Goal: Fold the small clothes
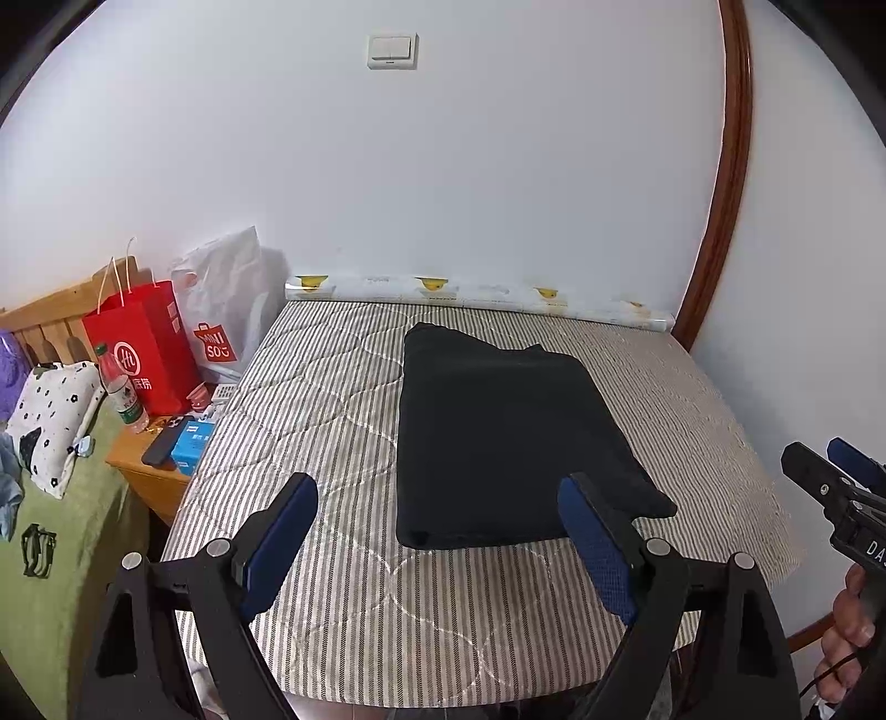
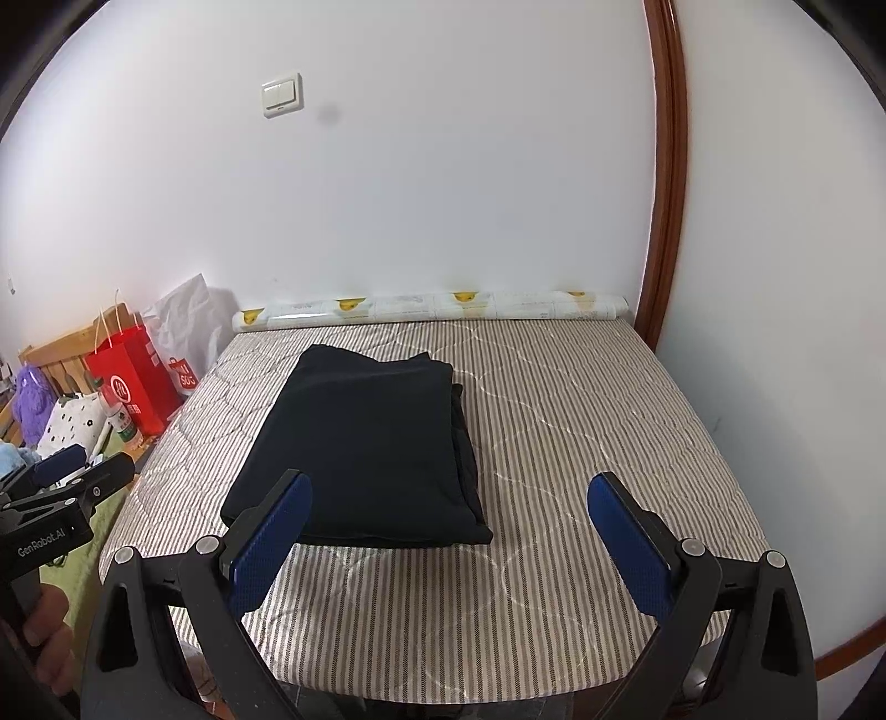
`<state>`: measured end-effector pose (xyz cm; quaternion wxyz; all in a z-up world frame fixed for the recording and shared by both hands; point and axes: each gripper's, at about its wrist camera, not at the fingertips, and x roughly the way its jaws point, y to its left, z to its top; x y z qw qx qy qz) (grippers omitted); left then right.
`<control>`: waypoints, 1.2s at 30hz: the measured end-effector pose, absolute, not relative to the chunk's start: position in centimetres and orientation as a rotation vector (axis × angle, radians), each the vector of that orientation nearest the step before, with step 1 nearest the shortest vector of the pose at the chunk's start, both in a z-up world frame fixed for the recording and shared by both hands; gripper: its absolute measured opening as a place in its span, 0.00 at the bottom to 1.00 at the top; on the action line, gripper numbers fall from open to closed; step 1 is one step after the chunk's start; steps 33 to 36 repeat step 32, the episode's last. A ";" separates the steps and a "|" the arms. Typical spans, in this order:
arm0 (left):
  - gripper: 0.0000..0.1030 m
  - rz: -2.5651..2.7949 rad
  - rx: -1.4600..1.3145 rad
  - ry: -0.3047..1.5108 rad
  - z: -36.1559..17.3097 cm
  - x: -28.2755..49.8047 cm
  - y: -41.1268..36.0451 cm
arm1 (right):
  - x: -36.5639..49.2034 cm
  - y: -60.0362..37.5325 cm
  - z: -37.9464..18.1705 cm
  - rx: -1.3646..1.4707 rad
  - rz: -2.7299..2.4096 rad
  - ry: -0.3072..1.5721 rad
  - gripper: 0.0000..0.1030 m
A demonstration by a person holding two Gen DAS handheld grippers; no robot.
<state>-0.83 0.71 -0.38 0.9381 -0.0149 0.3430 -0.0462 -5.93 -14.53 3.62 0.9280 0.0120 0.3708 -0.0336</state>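
Your left gripper (image 1: 437,498) hangs above the near edge of the striped quilted pad (image 1: 332,399), its blue pads (image 1: 595,545) spread wide with nothing between them. Your right gripper (image 2: 448,498) hangs the same way, fingers apart and empty, pointing down toward the pad.

The folded black garment (image 1: 498,437) lies flat on the striped pad, roughly at its middle, as a neat rectangle with a few layers showing at its right edge. Neither gripper touches it; from the left wrist view your right finger pad overlaps its near corner only by line of sight.

Along the far edge of the pad, against the white wall, lies a printed paper roll (image 1: 476,296). Off the pad's left side stand a red paper bag (image 1: 141,349) and a white plastic shopping bag (image 1: 227,310), with a water bottle (image 1: 119,393), a dark phone (image 1: 166,440) and a blue box (image 1: 191,443) on a small wooden stand. A spotted pillow (image 1: 52,421) lies further left. A light switch (image 1: 392,51) sits on the wall above the pad.
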 end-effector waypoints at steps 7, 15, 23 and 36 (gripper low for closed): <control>0.86 -0.094 -0.029 0.702 -0.5 -1.0 0.7 | -6.1 -14.6 3.6 0.027 -0.068 0.760 0.96; 0.86 -0.094 -0.030 0.701 -0.5 -0.9 0.7 | -6.1 -14.7 3.5 0.026 -0.067 0.759 0.96; 0.85 -0.094 -0.030 0.700 -0.6 -1.0 0.8 | -6.2 -14.9 3.7 0.029 -0.064 0.760 0.96; 0.86 -0.091 -0.022 0.702 -0.7 -0.7 0.7 | -6.1 -15.1 3.7 0.029 -0.057 0.759 0.96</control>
